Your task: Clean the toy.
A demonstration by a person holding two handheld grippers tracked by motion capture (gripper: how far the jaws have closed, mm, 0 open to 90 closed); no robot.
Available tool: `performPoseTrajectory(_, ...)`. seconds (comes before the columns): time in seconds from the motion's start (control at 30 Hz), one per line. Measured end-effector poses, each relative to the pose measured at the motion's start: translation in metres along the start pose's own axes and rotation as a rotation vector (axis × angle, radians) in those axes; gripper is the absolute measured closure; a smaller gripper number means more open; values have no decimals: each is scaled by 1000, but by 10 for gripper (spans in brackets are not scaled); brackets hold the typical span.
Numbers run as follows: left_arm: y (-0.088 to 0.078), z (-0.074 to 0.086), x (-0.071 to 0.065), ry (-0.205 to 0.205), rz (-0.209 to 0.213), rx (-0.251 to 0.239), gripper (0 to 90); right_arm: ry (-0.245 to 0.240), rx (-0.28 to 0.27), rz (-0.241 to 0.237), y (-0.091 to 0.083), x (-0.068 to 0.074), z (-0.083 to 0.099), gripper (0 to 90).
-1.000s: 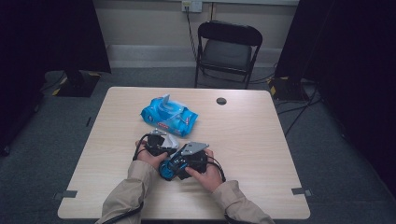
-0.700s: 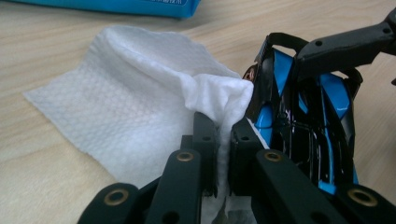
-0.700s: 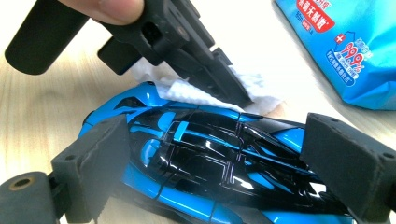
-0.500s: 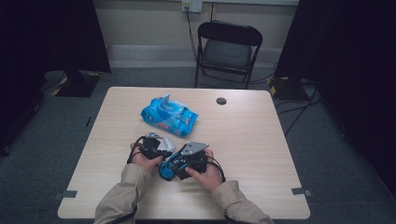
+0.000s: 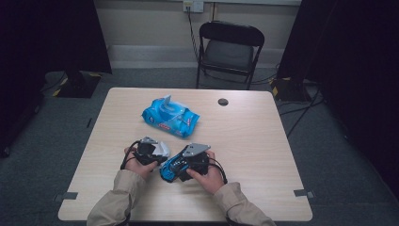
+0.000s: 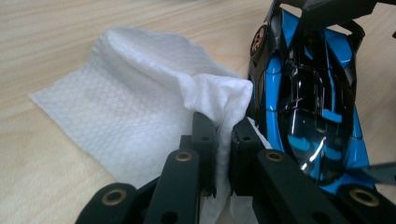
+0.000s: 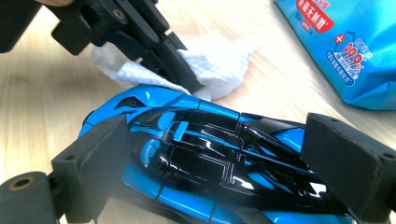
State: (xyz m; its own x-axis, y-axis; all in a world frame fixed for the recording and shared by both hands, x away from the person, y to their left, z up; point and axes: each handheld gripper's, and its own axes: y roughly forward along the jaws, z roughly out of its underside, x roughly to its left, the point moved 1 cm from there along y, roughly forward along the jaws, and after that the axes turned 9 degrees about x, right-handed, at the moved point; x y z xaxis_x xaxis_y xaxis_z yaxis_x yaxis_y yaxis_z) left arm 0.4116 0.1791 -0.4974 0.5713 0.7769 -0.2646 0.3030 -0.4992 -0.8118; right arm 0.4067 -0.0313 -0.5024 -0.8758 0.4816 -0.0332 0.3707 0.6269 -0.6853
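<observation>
Wipes pack (image 5: 171, 118) behind; L gripper (image 6: 223, 135) pinches wipe (image 6: 126, 121), R gripper (image 7: 210, 158) clamps car (image 7: 205, 163).

From above, my surface (image 5: 244, 141) is evenly lit while the room around it falls into near-black. Up close, light from overhead throws white glints on the toy car (image 7: 205, 163). My nearest jaws look soft and out of focus, and the wipe (image 6: 130, 116) glares almost featureless white.

You have a glossy blue-and-black toy car (image 7: 210, 158) beside a white, dimple-textured wet wipe (image 6: 126, 121). Your tools' jaws are black. The blue wipe packet (image 5: 170, 117) carries red-and-white print, on a pale woodgrain desk (image 5: 254, 141).
</observation>
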Motion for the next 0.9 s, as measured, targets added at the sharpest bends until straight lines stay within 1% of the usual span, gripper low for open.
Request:
performPoseTrajectory(0.2, -5, 8, 2, -4, 4, -4, 835, 0, -1, 1, 0, 0, 0, 74)
performPoseTrajectory(0.33, -9, 12, 2, -3, 10, 5, 835, 0, -2, 2, 0, 0, 0, 74)
performPoseTrajectory(0.37, -9, 13, 2, 1, 6, 7, 837, 0, -2, 2, 0, 0, 0, 74)
performPoseTrajectory(0.5, -12, 15, 1, -21, 11, 0, 848, 0, -3, 2, 0, 0, 0, 74)
performPoseTrajectory(0.57, -16, 15, 2, -11, 11, -1, 851, 0, -3, 2, 0, 0, 0, 74)
performPoseTrajectory(0.67, -22, 10, 1, -15, 12, -35, 853, -1, -5, 3, 0, 0, 1, 74)
performPoseTrajectory(0.77, -25, -2, 1, -17, 12, -71, 854, -3, -7, 4, 0, 0, 1, 70)
performPoseTrajectory(0.9, -18, -24, -6, -10, 8, -114, 853, -3, -9, 5, 1, 1, 1, 68)
